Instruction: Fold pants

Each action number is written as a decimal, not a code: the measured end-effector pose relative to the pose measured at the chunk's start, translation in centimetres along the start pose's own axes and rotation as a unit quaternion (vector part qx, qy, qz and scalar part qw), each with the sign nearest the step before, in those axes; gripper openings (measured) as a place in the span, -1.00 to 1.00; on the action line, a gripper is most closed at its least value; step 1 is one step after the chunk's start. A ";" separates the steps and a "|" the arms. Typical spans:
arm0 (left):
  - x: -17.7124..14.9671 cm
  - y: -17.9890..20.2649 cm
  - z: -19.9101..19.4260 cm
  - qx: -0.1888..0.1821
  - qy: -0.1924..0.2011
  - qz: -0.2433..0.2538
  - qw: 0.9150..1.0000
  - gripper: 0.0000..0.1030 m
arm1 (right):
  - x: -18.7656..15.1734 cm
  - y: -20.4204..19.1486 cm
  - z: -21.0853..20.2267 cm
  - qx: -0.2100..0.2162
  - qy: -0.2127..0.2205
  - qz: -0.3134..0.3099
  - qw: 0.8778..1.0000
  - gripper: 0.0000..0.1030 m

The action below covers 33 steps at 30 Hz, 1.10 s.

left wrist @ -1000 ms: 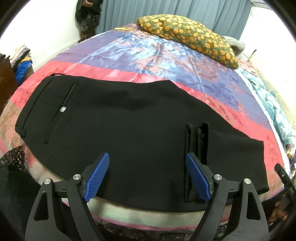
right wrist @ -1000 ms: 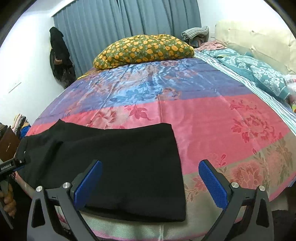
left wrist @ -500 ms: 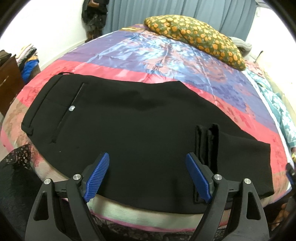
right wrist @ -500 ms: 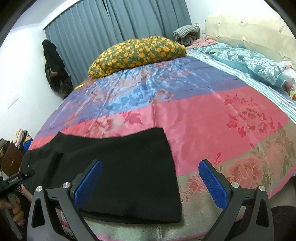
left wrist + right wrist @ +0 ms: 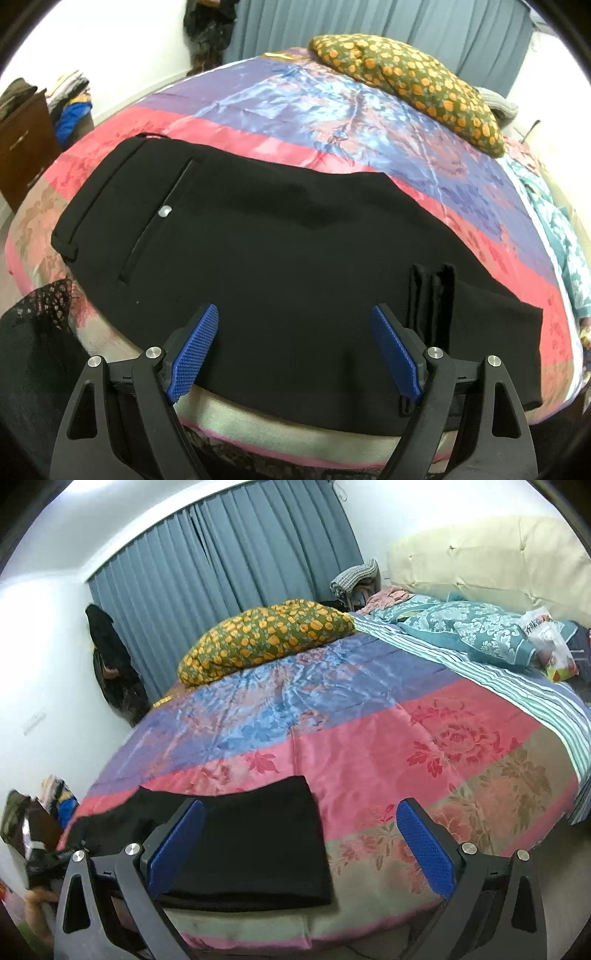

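Note:
Black pants [image 5: 280, 251] lie flat along the near edge of the bed, waistband and back pocket button to the left, leg hems folded back on top at the right. My left gripper [image 5: 295, 343] is open and empty, just above the pants' near edge. In the right wrist view the folded end of the pants [image 5: 258, 849] lies at lower left. My right gripper [image 5: 299, 845] is open and empty, held back from the bed with its left finger over the pants.
The bed has a satin cover [image 5: 369, 720] in pink, blue and purple bands. A green pillow with orange spots [image 5: 266, 638] lies at the far side. Teal bedding [image 5: 461, 627] and a headboard are at the right. A wooden dresser [image 5: 22, 147] stands left.
Both grippers have pulled back and tilted up from the bed. The pants have not moved. Both stay open.

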State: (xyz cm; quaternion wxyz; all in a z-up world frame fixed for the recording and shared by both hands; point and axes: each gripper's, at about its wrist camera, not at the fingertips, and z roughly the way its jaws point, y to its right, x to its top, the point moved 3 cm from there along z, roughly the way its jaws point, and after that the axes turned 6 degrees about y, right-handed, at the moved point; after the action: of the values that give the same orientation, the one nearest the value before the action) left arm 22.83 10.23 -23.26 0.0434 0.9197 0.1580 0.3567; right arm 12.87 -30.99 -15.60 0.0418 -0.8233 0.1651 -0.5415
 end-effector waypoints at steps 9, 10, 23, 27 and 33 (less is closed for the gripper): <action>-0.2 0.2 -0.2 0.003 0.001 0.012 1.000 0.67 | -1.3 -2.6 1.0 0.025 -0.018 -0.052 0.998 1.00; -0.2 0.3 -0.2 0.004 0.000 0.013 1.000 0.67 | -1.4 -2.7 1.1 0.026 -0.019 -0.054 0.998 1.00; -0.6 0.7 0.0 0.008 -0.005 0.026 1.000 0.67 | -1.4 -1.6 1.4 0.022 -0.023 -0.032 0.999 1.00; -0.7 0.8 0.1 0.010 -0.006 0.029 1.000 0.67 | -1.4 -1.6 1.5 0.023 -0.024 -0.031 0.999 1.00; -0.7 0.8 0.1 0.011 -0.007 0.028 1.000 0.67 | -1.4 -1.5 1.6 0.023 -0.026 -0.027 0.999 1.00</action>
State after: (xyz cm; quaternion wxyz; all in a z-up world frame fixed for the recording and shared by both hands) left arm 22.60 9.29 -23.62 0.0246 0.9265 0.1356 0.3500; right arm 14.12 -29.29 -17.14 0.0500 -0.8401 0.1291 -0.5245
